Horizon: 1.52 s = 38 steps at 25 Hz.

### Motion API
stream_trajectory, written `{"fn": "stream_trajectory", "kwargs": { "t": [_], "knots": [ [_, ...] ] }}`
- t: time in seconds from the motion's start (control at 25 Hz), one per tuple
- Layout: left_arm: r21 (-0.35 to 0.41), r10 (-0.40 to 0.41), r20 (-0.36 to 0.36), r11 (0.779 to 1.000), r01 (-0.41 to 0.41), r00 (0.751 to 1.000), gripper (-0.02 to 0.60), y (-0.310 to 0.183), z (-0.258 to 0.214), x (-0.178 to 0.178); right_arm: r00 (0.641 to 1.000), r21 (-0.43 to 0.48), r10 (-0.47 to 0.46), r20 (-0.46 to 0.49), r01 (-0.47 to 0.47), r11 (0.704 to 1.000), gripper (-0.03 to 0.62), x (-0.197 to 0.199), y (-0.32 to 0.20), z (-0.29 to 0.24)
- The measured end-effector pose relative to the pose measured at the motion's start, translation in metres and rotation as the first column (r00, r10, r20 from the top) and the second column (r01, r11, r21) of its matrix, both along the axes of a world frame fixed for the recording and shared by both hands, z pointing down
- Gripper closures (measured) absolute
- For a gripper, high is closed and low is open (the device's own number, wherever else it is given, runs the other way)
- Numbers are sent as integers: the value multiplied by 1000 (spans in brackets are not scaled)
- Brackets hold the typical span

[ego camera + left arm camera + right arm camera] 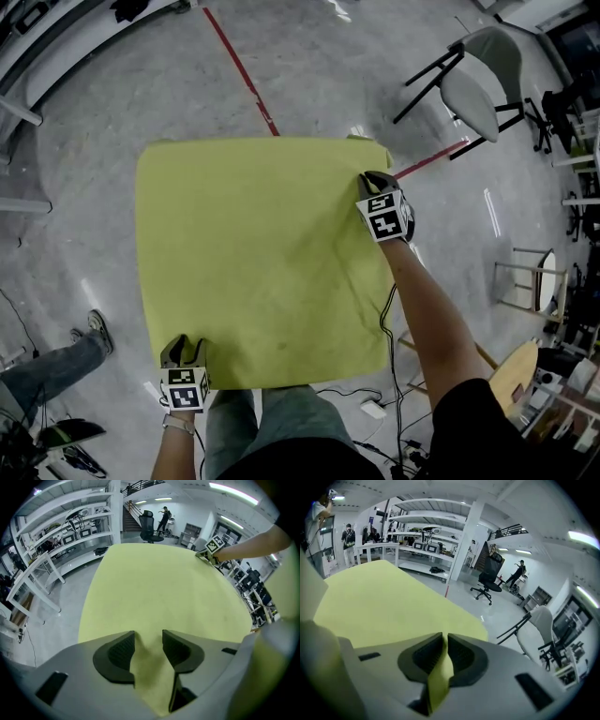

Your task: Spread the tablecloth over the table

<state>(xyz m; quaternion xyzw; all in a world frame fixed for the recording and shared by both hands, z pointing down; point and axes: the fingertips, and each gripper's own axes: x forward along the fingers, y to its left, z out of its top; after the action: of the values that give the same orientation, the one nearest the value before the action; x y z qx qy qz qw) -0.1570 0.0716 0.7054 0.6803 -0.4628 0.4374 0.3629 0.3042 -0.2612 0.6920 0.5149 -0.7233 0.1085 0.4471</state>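
A yellow-green tablecloth point(262, 253) lies flat over the square table and hides its top. My left gripper point(183, 354) is at the cloth's near left corner. In the left gripper view a bunched fold of the tablecloth point(159, 588) runs back between the pads, with the left gripper point(148, 651) shut on it. My right gripper point(375, 180) sits at the cloth's far right corner. In the right gripper view a thin fold of the tablecloth point(379, 602) is pinched in the right gripper point(445, 653). The right gripper point(208, 555) also shows across the table in the left gripper view.
A white chair point(487, 80) stands at the far right and a stool point(525, 281) at the right. A red floor line point(239, 66) runs beyond the table. A bystander's leg point(56, 361) is at the left. Cables point(375, 403) lie near my feet.
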Motion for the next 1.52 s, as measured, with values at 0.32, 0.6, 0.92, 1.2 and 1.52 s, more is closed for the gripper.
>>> {"fn": "stream_trajectory", "kwargs": {
  "t": [0.32, 0.6, 0.92, 1.2, 1.52],
  "knots": [
    [5, -2, -16, 1000, 2, 1000, 396, -15, -2, 25, 999, 13, 45, 23, -45, 999, 548, 31, -13, -1],
    [26, -13, -8, 1000, 13, 1000, 396, -14, -1, 28, 994, -5, 85, 67, -84, 996, 556, 36, -12, 3],
    [57, -36, -17, 998, 37, 999, 396, -28, -1, 29, 987, -20, 142, 82, -140, 990, 560, 38, -23, 3],
    [56, -29, -86, 998, 34, 996, 396, -39, -10, 23, 965, 46, 182, 187, -194, 980, 557, 25, -15, -23],
    [161, 54, -141, 986, -31, 989, 410, -71, -43, 19, 955, 68, 150, 256, -173, 983, 557, -14, 25, -60]
  ]
}}
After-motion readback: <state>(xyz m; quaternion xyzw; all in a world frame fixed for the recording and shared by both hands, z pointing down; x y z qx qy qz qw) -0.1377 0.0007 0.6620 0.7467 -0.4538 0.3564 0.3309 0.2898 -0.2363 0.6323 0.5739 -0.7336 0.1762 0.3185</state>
